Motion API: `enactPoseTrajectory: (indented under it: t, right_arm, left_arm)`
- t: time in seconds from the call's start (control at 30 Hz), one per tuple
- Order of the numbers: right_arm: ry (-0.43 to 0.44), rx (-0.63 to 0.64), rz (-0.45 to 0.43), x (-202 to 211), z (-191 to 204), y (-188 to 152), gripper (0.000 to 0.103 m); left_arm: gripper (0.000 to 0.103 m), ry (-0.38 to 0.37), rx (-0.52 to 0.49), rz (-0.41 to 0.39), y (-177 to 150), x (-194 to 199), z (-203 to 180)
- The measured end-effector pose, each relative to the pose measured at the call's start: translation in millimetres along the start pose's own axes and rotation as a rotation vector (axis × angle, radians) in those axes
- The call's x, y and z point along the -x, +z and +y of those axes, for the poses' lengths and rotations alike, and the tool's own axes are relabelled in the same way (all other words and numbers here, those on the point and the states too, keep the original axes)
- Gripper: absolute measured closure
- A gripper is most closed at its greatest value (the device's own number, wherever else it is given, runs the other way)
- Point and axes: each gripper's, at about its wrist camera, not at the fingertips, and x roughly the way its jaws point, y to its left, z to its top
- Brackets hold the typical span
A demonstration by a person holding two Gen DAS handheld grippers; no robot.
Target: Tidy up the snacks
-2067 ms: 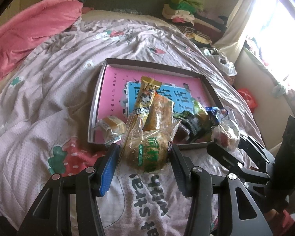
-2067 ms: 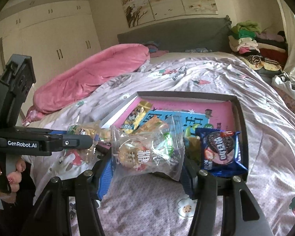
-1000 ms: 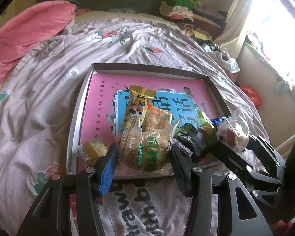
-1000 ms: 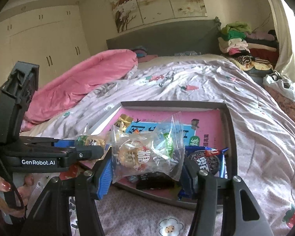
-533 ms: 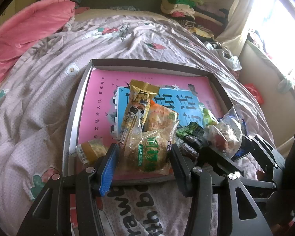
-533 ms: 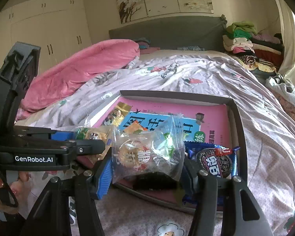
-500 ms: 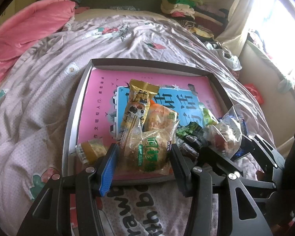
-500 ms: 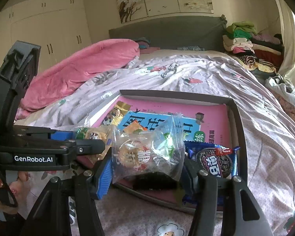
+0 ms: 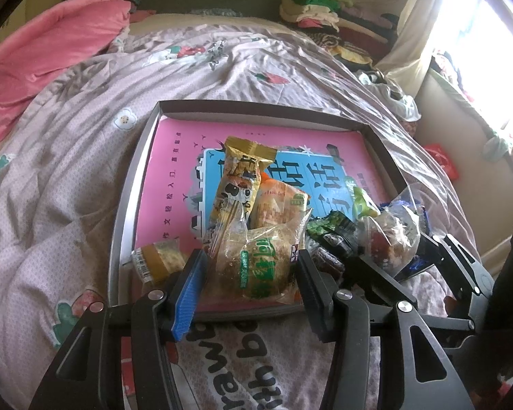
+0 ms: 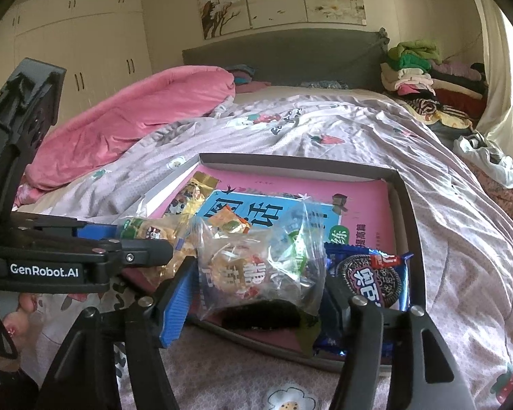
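Observation:
My left gripper [image 9: 251, 285] is shut on a clear-wrapped pastry with a green label [image 9: 258, 259], held over the near edge of the grey box tray [image 9: 123, 205]. My right gripper [image 10: 256, 294] is shut on a clear bag of wrapped sweets [image 10: 256, 266], also over the tray's near edge [image 10: 266, 345]; it shows at the right of the left wrist view [image 9: 390, 235]. In the tray lie a gold panda packet [image 9: 237, 177], an orange packet [image 9: 278, 201], a small cake [image 9: 157, 259], dark green packets [image 9: 331, 232] and a blue Oreo pack [image 10: 369, 276].
The tray sits on a bed with a lilac strawberry-print duvet [image 9: 68, 157]. A pink quilt [image 10: 136, 119] is bunched at the far left. Folded clothes [image 10: 417, 71] are piled by the headboard. A pink and blue book cover [image 9: 174, 164] lines the tray.
Both grippers have moved forward from the duvet over the tray's near edge, each still holding its packet. In the last half second they barely moved.

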Motion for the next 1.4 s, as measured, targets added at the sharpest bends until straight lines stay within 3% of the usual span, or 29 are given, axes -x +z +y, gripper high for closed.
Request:
enactPoseTrajectory:
  t: [0.3,0.57,0.97,1.4]
  right_arm:
    - [-0.010,-0.003,-0.033,8,-1,-1,0.036]
    - [-0.035,-0.004,-0.090,22,-3,1,0.027]
    - [-0.100,-0.049,-0.251,72,-11,10,0.014]
    - [-0.170,-0.134,-0.168,101,-6,18,0.011]
  left_arm:
    - [0.046,0.002,0.002,0.002,1,1,0]
    - [0.041,0.022,-0.005,-0.029,4,11,-1]
    - [0.026,0.052,-0.017,-0.120,7,41,-6]
    - [0.024,0.037,-0.013,-0.188,-14,90,-4]
